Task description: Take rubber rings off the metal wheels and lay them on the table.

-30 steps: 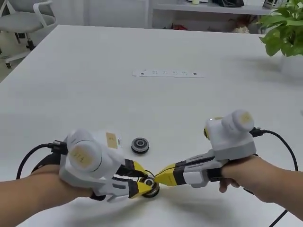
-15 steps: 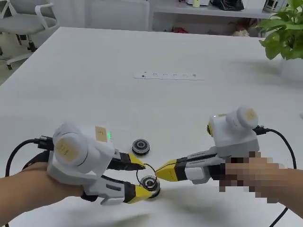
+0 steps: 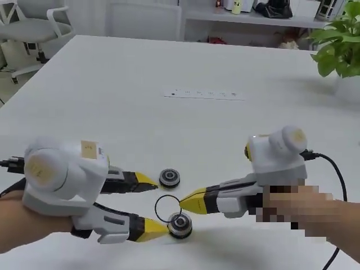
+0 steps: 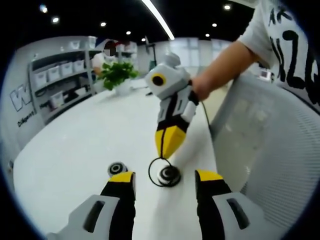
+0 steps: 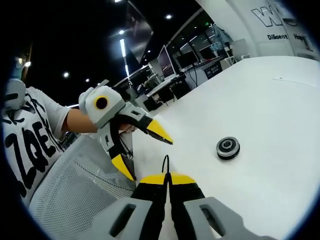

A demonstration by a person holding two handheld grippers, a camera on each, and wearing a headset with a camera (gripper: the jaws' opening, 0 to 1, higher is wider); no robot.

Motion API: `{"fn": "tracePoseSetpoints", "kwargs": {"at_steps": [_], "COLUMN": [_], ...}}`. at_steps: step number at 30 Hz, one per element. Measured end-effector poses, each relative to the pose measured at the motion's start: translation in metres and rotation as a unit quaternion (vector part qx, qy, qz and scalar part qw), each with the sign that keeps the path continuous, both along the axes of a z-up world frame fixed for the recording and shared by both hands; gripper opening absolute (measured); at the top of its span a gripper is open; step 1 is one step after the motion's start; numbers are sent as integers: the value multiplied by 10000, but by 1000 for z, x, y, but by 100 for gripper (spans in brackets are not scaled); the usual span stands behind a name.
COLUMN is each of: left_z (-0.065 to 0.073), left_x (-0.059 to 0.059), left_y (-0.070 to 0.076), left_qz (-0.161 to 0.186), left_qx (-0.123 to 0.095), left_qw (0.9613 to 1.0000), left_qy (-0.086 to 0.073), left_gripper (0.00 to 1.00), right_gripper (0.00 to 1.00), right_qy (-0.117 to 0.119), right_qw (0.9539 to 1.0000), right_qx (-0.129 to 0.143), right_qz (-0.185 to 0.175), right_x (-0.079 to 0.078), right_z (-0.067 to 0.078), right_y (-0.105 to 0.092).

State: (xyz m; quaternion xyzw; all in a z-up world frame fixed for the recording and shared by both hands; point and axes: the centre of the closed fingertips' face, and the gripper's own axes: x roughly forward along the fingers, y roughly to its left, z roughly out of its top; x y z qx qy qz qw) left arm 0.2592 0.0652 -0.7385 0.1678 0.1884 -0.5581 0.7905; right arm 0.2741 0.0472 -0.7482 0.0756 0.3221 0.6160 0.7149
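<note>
R gripper (image 3: 183,205) is pinched shut on the thin rubber ring (image 3: 167,208), its loop up against the near metal wheel (image 3: 180,224) on the table (image 3: 197,129), prob to peel it clear, while L gripper (image 3: 154,204) stands wide open, empty, jaws flanking both

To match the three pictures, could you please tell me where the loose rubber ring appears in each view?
Head view: the rubber ring sits low centre, pinched in the right gripper, beside the near wheel.
Left gripper view: a loop at centre, below the right gripper's tip.
Right gripper view: a thin edge-on line rising from the shut jaws, bottom centre.
Shared landmark: the far wheel, lying apart.
</note>
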Motion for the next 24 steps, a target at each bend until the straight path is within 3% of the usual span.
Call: {"fn": "tracePoseSetpoints", "kwargs": {"at_steps": [11,24], "left_z": [1,-6], "left_x": [-5,-7], "left_y": [20,37], "left_qz": [222,400], "left_qx": [-42,-27], "left_qw": [9997,9991], "left_qy": [70,163], "left_gripper": [60,67], "right_gripper": [0,0], "right_qy": [-17,-30], "right_qw": [9998,9991], "right_qx": [1,-180], "right_qz": [177,386], "right_x": [-4,-12], "right_z": [0,-18], "right_y": [18,41]}}
